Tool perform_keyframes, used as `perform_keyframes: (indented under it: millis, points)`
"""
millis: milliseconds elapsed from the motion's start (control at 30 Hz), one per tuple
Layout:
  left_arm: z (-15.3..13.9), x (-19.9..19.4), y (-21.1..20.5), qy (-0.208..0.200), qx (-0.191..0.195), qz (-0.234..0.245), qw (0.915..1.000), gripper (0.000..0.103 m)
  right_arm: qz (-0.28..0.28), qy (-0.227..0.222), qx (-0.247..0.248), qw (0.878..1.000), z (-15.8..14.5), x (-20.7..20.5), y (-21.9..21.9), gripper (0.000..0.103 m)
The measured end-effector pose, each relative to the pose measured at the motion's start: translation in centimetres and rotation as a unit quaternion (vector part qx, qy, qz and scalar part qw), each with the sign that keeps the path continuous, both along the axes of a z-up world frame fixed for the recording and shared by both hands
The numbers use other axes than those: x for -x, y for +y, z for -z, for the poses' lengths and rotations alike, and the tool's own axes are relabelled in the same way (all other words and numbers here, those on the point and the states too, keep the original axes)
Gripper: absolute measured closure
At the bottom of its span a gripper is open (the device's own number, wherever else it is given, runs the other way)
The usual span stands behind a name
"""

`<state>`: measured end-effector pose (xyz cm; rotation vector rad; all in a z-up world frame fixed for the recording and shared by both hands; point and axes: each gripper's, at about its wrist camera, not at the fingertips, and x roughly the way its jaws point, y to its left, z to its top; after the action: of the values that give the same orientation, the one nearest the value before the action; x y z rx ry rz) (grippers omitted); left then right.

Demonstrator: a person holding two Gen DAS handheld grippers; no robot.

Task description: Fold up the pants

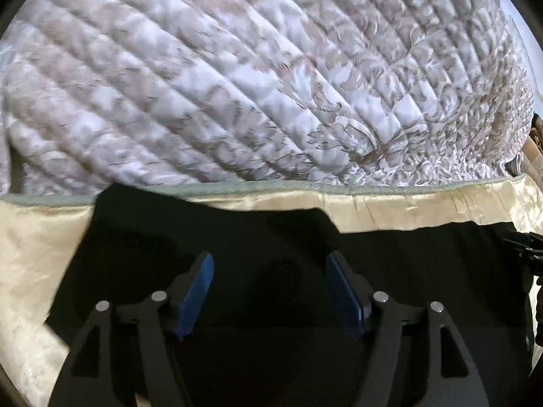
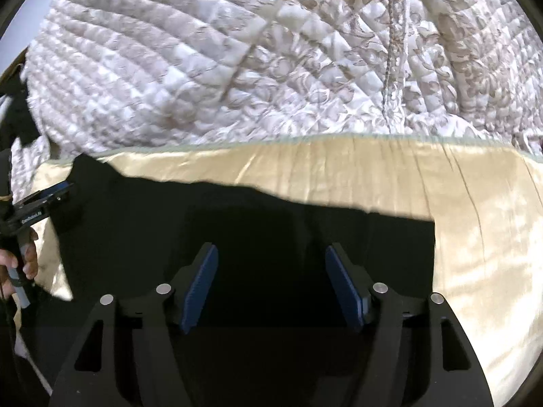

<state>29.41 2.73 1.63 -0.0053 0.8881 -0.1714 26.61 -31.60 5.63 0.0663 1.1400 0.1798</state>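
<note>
The black pants [image 1: 203, 234] lie flat on a cream satin sheet [image 1: 407, 207]; they also show in the right wrist view [image 2: 237, 217]. My left gripper [image 1: 269, 264] is open and empty, its blue pads [image 1: 195, 298] spread just above the black cloth. My right gripper [image 2: 270, 254] is open and empty too, over the pants near their right edge. The left gripper shows at the left edge of the right wrist view [image 2: 40, 203], held by a hand. The right gripper shows at the right edge of the left wrist view [image 1: 526, 240].
A quilted white and beige floral bedspread [image 1: 237, 84] covers the bed beyond the cream sheet; it also shows in the right wrist view [image 2: 203, 68]. A pale green piped edge [image 1: 271, 185] divides them. Cream sheet [image 2: 475, 237] lies bare to the right of the pants.
</note>
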Motion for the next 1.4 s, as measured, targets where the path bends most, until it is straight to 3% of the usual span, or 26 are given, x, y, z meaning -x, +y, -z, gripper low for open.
perform_keyframes:
  millis: [167, 233, 267, 300, 333, 367, 400, 433, 533, 600, 700, 867, 1000, 1167, 1400]
  points:
    - [2.4, -2.4, -2.0, 0.027, -0.034, 0.004, 0.9991, 0.031, -0.016, 0.026, 0.041, 0.999, 3.0, -1.9, 0.7, 0.037]
    - [2.9, -2.5, -2.7, 0.022, -0.052, 0.008, 0.9984, 0.033, -0.033, 0.012, 0.063, 0.997, 3.4, -1.6, 1.4, 0.037]
    - [2.9, -2.3, -3.0, 0.017, -0.056, 0.015, 0.9982, 0.044, -0.037, 0.011, 0.069, 0.997, 3.6, -1.5, 1.6, 0.038]
    - [2.8, -2.2, -3.4, 0.013, -0.059, 0.023, 0.9979, 0.053, -0.040, 0.009, 0.065, 0.997, 3.7, -1.3, 1.7, 0.051]
    - [2.6, -1.9, -3.9, 0.005, -0.069, 0.027, 0.9973, 0.059, -0.046, 0.009, 0.050, 0.998, 3.6, -1.3, 1.9, 0.074]
    - [2.5, -1.6, -4.5, -0.003, -0.079, 0.033, 0.9963, 0.075, -0.052, 0.010, 0.041, 0.998, 3.6, -1.3, 2.2, 0.083]
    - [2.3, -1.3, -4.9, -0.010, -0.087, 0.036, 0.9955, 0.091, -0.056, 0.007, 0.050, 0.997, 3.5, -1.2, 2.5, 0.089]
    - [2.1, -1.1, -5.3, -0.018, -0.093, 0.037, 0.9949, 0.099, -0.067, 0.000, 0.070, 0.995, 3.3, -1.1, 3.2, 0.091]
    - [1.0, -0.9, -4.8, -0.028, -0.082, 0.023, 0.9960, 0.099, -0.063, -0.006, 0.075, 0.995, 2.8, -1.1, 3.4, 0.096]
    - [-0.4, 0.2, -4.1, -0.048, -0.075, 0.015, 0.9959, 0.099, -0.055, -0.019, 0.061, 0.996, 1.7, -0.8, 3.0, 0.102]
    - [-2.9, 2.6, -2.6, -0.075, -0.049, 0.003, 0.9960, 0.099, -0.048, -0.053, 0.042, 0.997, -1.2, 0.9, 2.6, 0.102]
    - [-7.6, 9.1, -0.5, -0.127, -0.006, -0.006, 0.9919, 0.099, -0.040, -0.098, 0.014, 0.994, -5.6, 4.8, 3.0, 0.102]
    - [-9.7, 15.9, 0.6, -0.157, 0.025, -0.004, 0.9873, 0.099, -0.037, -0.132, -0.009, 0.990, -9.3, 10.5, 3.4, 0.102]
    - [-8.4, 24.1, 1.3, -0.146, 0.051, -0.003, 0.9880, 0.099, -0.004, -0.133, -0.042, 0.990, -10.5, 19.3, 2.7, 0.102]
    - [-1.3, 30.7, 1.3, -0.035, 0.042, -0.003, 0.9985, 0.098, 0.062, -0.031, -0.080, 0.994, -4.8, 27.4, 0.9, 0.102]
